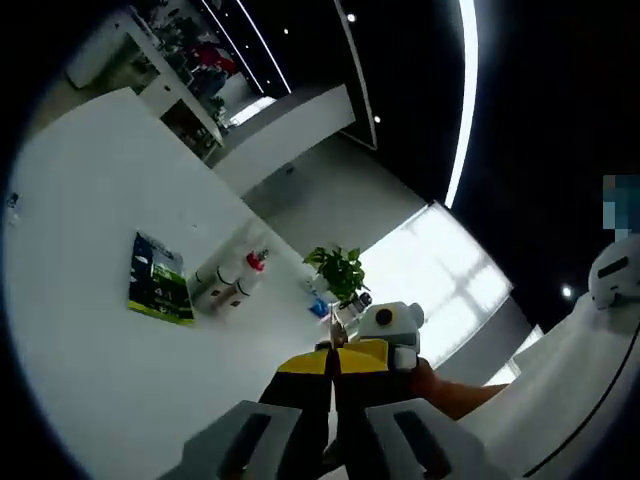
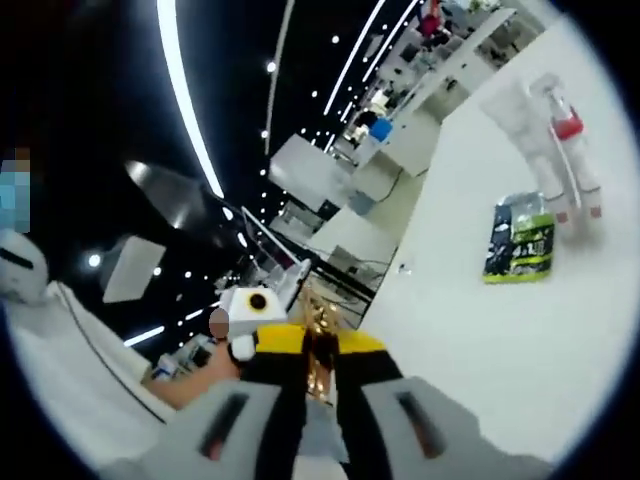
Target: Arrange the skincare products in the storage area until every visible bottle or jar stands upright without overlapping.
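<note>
Several pale bottles, one with a red cap, sit close together on a white table, far beyond my jaws. A green and black packet lies flat beside them. The right gripper view has the same bottles and packet at the right. Whether the bottles stand or lie is unclear at this tilt. My left gripper has its black, yellow-tipped jaws pressed together on nothing. My right gripper is shut the same way. The two grippers point towards each other, well away from the products.
A hand holds the gripper opposite, and a person in white clothing is close by, also seen as the person. A potted plant stands past the bottles. White counters and ceiling light strips lie behind.
</note>
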A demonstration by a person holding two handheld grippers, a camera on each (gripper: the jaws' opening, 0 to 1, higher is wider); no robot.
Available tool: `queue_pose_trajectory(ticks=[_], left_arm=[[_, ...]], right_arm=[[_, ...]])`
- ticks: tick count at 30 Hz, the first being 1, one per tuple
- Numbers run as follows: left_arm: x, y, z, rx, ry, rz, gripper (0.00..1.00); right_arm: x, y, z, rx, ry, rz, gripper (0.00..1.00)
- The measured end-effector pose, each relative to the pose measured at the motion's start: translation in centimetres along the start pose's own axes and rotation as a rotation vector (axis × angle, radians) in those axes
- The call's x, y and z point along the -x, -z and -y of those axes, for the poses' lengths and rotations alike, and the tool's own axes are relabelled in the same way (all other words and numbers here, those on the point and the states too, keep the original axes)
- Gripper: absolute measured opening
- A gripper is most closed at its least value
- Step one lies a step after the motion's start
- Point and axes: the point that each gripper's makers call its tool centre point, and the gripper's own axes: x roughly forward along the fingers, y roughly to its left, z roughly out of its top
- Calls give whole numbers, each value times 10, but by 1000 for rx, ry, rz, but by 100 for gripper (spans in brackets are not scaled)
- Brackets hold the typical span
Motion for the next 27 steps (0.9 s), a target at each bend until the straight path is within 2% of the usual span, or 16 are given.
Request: queue_pose_trajectory(ticks=[2, 8, 13, 14, 15, 19, 22, 27], left_arm=[[3, -2, -5, 39, -7, 27, 0], [5, -1, -8, 61, -10, 44, 0], [3, -1, -8, 76, 7, 60, 0], [3, -2, -7, 86, 26, 64, 0], [4, -2, -8, 109, 36, 56, 1], [9, 9, -9, 82, 35, -31, 4], [10, 13, -7, 70, 43, -65, 4], [12, 13, -4, 116, 77, -66, 1]], right_arm=[[0, -3, 2, -8, 10, 13, 4], [1, 1, 4, 36, 32, -7, 0], [2, -1, 3, 5, 13, -6, 0], [3, -2, 0, -23, -11, -12, 0], [3, -3, 1, -24, -13, -8, 0], [4, -7, -1, -49, -31, -1, 0], [3, -7, -4, -71, -56, -13, 0], [0, -5, -4, -68, -62, -37, 0]])
